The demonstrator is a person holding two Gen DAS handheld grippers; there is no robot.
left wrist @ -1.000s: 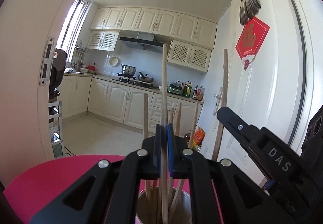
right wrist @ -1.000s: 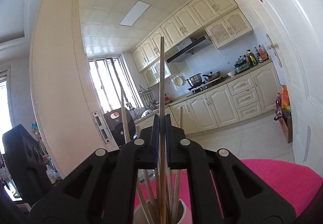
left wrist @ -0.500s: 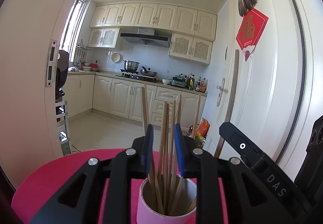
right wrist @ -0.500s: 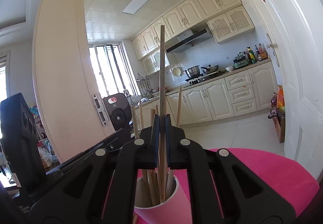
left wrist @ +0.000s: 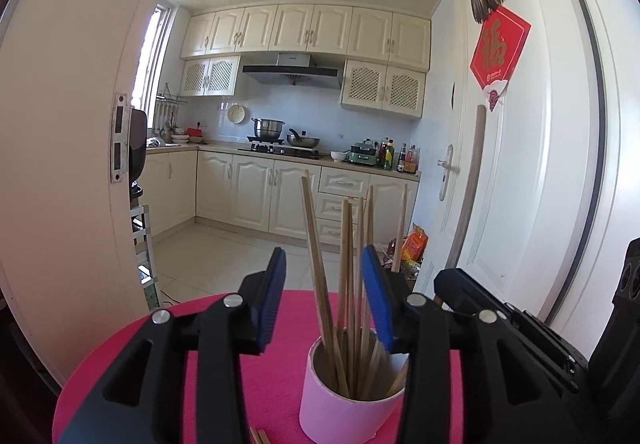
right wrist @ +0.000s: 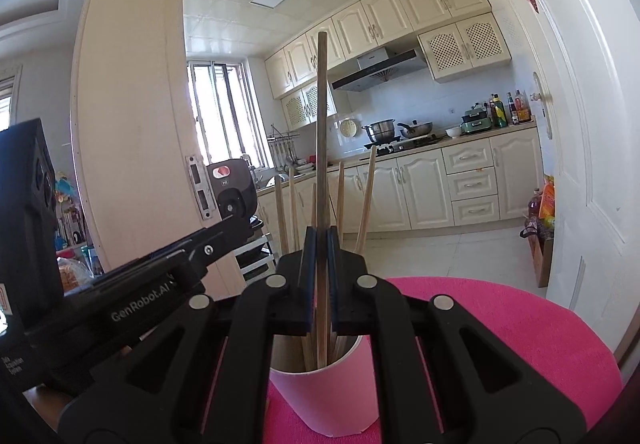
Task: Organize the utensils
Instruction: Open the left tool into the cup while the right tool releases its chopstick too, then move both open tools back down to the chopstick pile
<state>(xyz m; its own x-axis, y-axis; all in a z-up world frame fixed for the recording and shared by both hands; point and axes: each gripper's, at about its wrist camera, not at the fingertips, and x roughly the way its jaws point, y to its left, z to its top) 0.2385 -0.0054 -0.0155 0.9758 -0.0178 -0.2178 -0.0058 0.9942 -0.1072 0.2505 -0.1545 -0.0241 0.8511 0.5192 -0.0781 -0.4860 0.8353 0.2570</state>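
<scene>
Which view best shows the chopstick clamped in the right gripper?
The right wrist view: the right gripper pinches the long wooden chopstick upright over the pink cup. The left wrist view shows only its upper length.

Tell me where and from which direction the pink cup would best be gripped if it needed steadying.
Probably the pink cup is best taken across its plain round wall, below the rim, coming in level from the side. Chopsticks stand out of its open top, so an approach from above is blocked. The left gripper is open and free for this; the right gripper is shut on a chopstick.
</scene>
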